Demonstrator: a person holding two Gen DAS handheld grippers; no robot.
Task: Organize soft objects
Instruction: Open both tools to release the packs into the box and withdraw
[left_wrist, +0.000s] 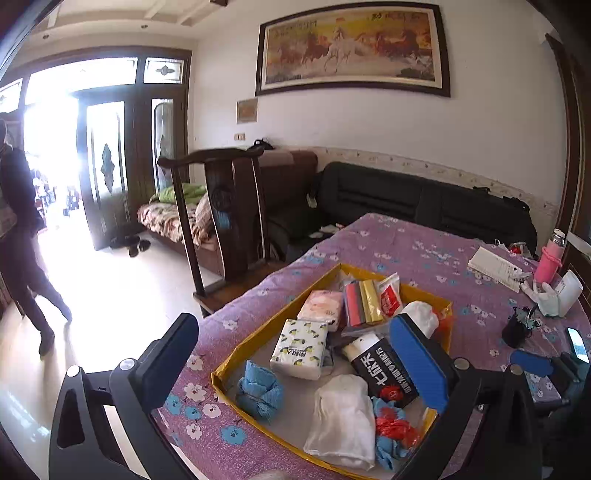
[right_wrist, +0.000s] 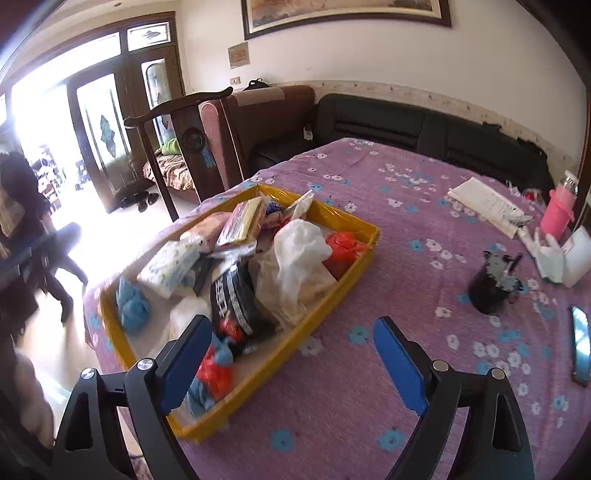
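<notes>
A yellow tray (left_wrist: 236, 360) on the purple flowered tablecloth holds soft items: a lemon-print tissue pack (left_wrist: 300, 348), a pink tissue pack (left_wrist: 320, 305), a blue cloth (left_wrist: 259, 392), a white cloth (left_wrist: 341, 417), a black packet (left_wrist: 384, 371), a red bag on blue cloth (left_wrist: 395, 424) and a white plastic bag (left_wrist: 421, 314). My left gripper (left_wrist: 295, 354) is open above the tray, holding nothing. My right gripper (right_wrist: 291, 363) is open and empty over the tray's near edge (right_wrist: 295, 343). The white plastic bag (right_wrist: 299, 251) and blue cloth (right_wrist: 131, 302) also show there.
To the right on the table are a dark cup (right_wrist: 491, 288), a phone (right_wrist: 580, 343), a pink bottle (right_wrist: 559, 210), papers (right_wrist: 484, 203) and a white glove (right_wrist: 546, 251). A wooden chair (left_wrist: 221, 214) stands at the table's far-left edge. A person (left_wrist: 22, 236) walks near the door.
</notes>
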